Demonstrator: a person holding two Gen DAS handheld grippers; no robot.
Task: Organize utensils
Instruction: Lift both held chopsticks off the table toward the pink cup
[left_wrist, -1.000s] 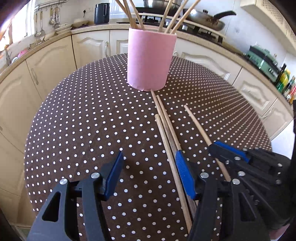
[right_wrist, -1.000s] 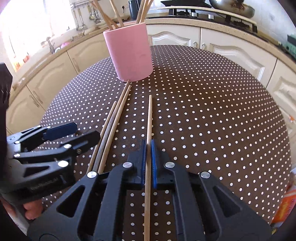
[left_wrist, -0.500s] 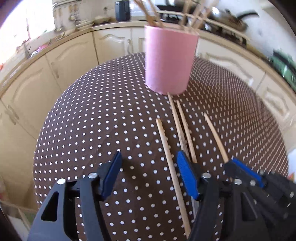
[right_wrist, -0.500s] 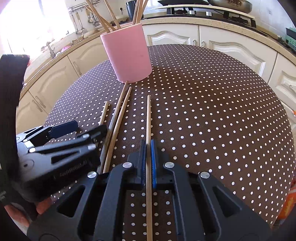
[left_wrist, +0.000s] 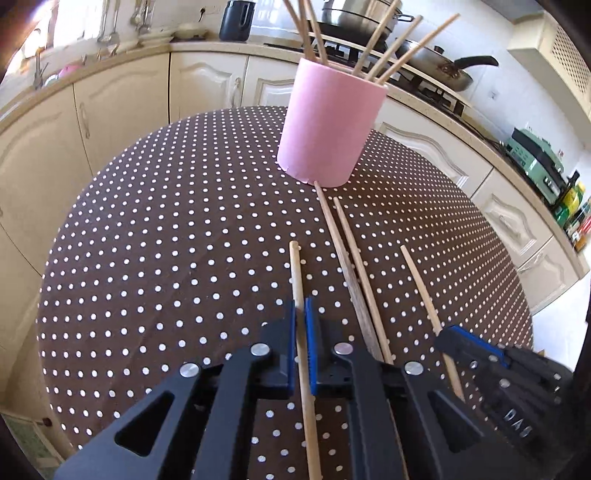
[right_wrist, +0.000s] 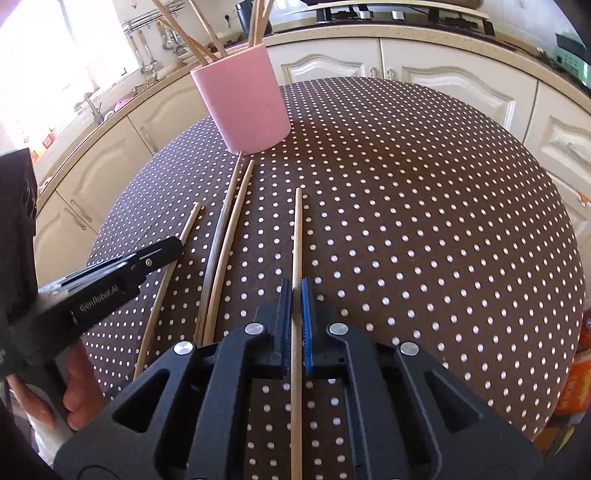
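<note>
A pink cup (left_wrist: 328, 125) (right_wrist: 243, 99) holding several wooden chopsticks stands at the far side of the dotted table. My left gripper (left_wrist: 300, 314) is shut on one light chopstick (left_wrist: 296, 273), whose tip points toward the cup. Two more chopsticks (left_wrist: 347, 251) lie side by side to its right, running up to the cup's base. In the right wrist view my right gripper (right_wrist: 294, 291) is shut on another chopstick (right_wrist: 297, 229). The left gripper (right_wrist: 140, 262) shows at the left there, over its chopstick (right_wrist: 190, 229), with a hand on its handle. The right gripper (left_wrist: 476, 350) shows low right in the left wrist view.
The round table has a brown cloth with white dots (left_wrist: 166, 240) (right_wrist: 424, 221). Cream kitchen cabinets (left_wrist: 122, 107) curve around behind it. A stove with a pan (left_wrist: 439, 70) and a black kettle (left_wrist: 236, 20) sit on the counter. An orange packet (right_wrist: 576, 369) lies past the table's right edge.
My left gripper went from wide open to shut on the leftmost chopstick, which now lies apart from the other two. The right gripper kept its hold on its chopstick.
</note>
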